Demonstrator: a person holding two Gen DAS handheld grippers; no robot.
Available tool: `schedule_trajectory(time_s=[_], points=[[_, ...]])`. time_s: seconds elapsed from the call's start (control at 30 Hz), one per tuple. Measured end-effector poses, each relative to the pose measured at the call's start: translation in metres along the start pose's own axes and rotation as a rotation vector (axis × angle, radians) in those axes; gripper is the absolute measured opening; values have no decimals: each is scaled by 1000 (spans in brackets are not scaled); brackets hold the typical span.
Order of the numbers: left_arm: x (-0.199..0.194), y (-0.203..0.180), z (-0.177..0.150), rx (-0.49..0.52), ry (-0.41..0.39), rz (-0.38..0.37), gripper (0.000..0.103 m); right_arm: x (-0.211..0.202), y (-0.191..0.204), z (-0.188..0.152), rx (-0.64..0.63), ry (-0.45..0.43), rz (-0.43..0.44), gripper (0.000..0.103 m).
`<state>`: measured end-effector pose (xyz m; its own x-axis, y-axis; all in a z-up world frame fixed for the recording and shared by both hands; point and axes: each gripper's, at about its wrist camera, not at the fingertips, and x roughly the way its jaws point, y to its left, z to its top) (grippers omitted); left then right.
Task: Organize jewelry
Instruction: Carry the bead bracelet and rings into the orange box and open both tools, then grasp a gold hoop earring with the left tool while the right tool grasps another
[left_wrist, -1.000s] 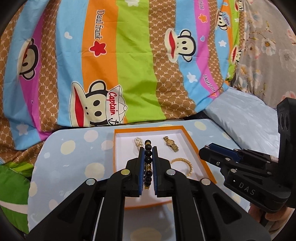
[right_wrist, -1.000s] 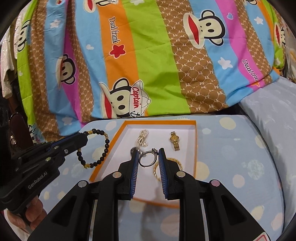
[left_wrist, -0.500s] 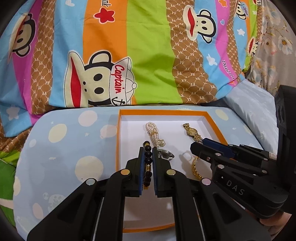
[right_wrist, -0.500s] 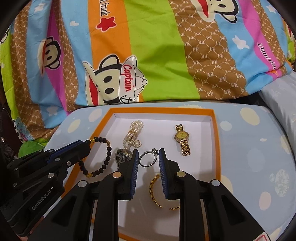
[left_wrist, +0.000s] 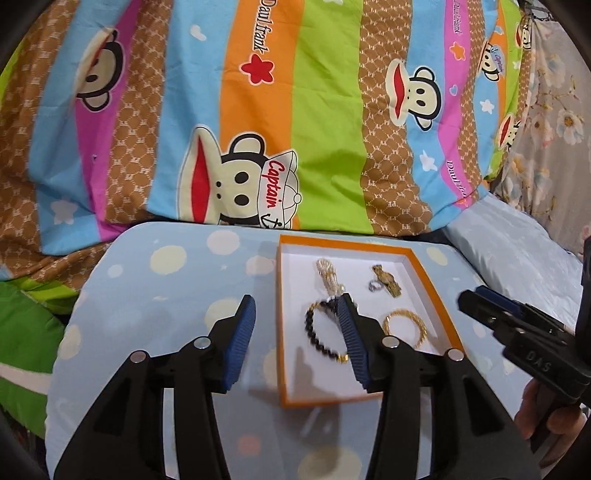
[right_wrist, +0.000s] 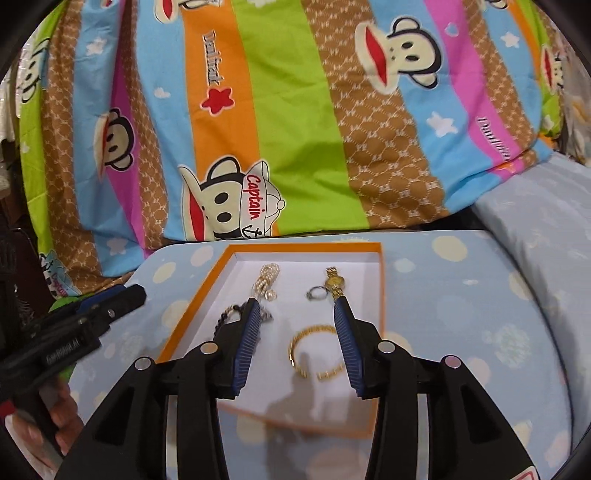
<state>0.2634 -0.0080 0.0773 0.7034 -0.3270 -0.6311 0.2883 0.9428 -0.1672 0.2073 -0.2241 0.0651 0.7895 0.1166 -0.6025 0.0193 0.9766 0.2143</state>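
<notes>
Plainly "Captain" marks the quilt; both claws, left and right, have just spread, empty.

Across the top of the frame the bedsheet runs in stripes of orange, green, blue, pink and patterned brown, printed with cartoon monkeys and stars. Below it the cushion is pale blue with cream dots. At centre the box has an orange rim and white floor. Inside lie a black beaded bracelet, a gold bracelet, a gold watch, a silver ring and white pearls. Each black tool carries blue pads.
</notes>
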Motion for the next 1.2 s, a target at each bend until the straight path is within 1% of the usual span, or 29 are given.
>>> schedule_trajectory(time_s=[0.1, 0.2, 0.3, 0.37, 0.43, 0.5, 0.6, 0.8, 0.9, 1.07, 1.2], points=[[-26, 3, -22, 2, 4, 9, 50, -30, -6, -27, 14, 2, -4, 43], [-43, 4, -50, 3, 35, 0, 54, -53, -10, -56, 36, 14, -29, 43], [-55, 1, -80, 14, 73, 12, 54, -68, -15, -86, 66, 46, -38, 43], [-62, -2, -97, 16, 96, 3, 54, -75, -14, -103, 74, 73, -43, 43], [-66, -6, -110, 19, 116, -6, 54, -80, -12, -116, 68, 90, -50, 43], [-71, -9, -120, 13, 131, -19, 54, -84, -6, -127, 44, 101, -77, 43], [-78, -13, -136, -1, 150, -41, 55, -88, 2, -139, 34, 111, -75, 43], [-89, -15, -164, -5, 189, -49, 55, -96, 17, -159, 5, 125, -75, 43], [-92, -15, -177, -10, 206, -49, 55, -99, 19, -169, 9, 140, -68, 43], [-91, -19, -182, -9, 218, -54, 55, -104, 20, -177, 13, 148, -67, 43], [-85, -31, -185, 29, 225, -58, 54, -106, 16, -177, 29, 143, -67, 43]])
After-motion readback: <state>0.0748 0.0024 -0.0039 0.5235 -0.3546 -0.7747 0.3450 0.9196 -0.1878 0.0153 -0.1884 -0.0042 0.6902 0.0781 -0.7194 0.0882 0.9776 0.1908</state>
